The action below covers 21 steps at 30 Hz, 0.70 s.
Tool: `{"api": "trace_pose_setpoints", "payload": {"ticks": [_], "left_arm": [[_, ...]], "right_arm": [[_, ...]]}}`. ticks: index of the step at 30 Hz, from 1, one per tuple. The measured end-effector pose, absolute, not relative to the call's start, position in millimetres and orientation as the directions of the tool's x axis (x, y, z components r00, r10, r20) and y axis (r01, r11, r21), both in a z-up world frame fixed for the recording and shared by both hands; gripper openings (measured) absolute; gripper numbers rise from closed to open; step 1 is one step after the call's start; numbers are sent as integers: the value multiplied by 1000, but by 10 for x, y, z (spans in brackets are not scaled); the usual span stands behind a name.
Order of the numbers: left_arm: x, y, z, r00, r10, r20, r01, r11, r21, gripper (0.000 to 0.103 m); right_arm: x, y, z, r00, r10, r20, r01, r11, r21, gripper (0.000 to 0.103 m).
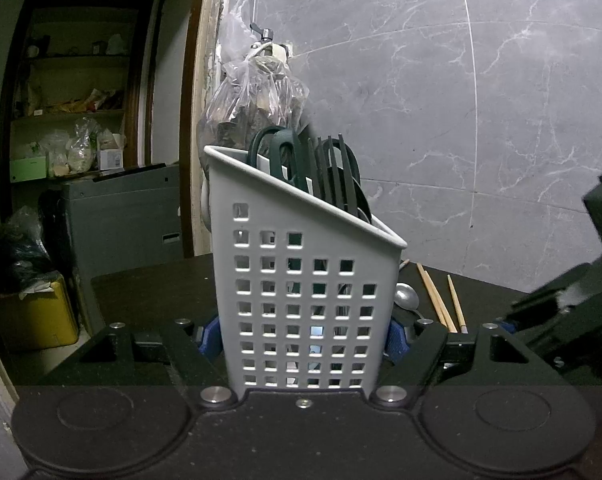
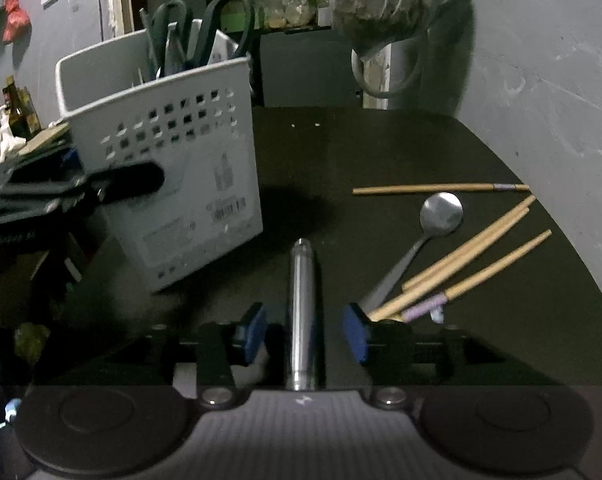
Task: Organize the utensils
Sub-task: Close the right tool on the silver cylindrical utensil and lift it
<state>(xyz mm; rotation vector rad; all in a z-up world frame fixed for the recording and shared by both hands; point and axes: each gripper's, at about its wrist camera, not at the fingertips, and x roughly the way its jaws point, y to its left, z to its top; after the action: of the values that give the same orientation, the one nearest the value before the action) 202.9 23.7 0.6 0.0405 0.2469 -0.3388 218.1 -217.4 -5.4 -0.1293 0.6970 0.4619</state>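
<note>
**Caddy clamped on my left, metal handle loose between my right pads**

My left gripper (image 1: 303, 340) pinches the white perforated caddy (image 1: 301, 280) by its lower walls; scissors (image 1: 277, 156) and dark utensils stand inside. My right gripper (image 2: 305, 336) is spread, pads clear of the steel handle (image 2: 303, 304) lying between them; its near end is cut off by the gripper body. The dark table (image 2: 361, 152) is bare between caddy and handle. To the right lie a spoon (image 2: 437, 216) and chopsticks (image 2: 465, 256), close to the table's curved edge. The spoon's handle end is blurred.
</note>
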Motion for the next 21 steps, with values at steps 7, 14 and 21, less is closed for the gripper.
{"api": "trace_pose_setpoints", "payload": {"ticks": [7, 14, 21], "left_arm": [[2028, 240, 8, 913, -325, -246, 335, 942, -2, 76], [2028, 240, 8, 913, -325, -246, 335, 942, -3, 77], [2029, 237, 6, 913, -325, -246, 335, 942, -2, 77]], "right_arm": [[2434, -2059, -89, 659, 366, -657, -451, 892, 44, 50], [2465, -2009, -107, 657, 356, -665, -455, 890, 27, 22], [2393, -2009, -70, 672, 355, -650, -447, 894, 26, 20]]}}
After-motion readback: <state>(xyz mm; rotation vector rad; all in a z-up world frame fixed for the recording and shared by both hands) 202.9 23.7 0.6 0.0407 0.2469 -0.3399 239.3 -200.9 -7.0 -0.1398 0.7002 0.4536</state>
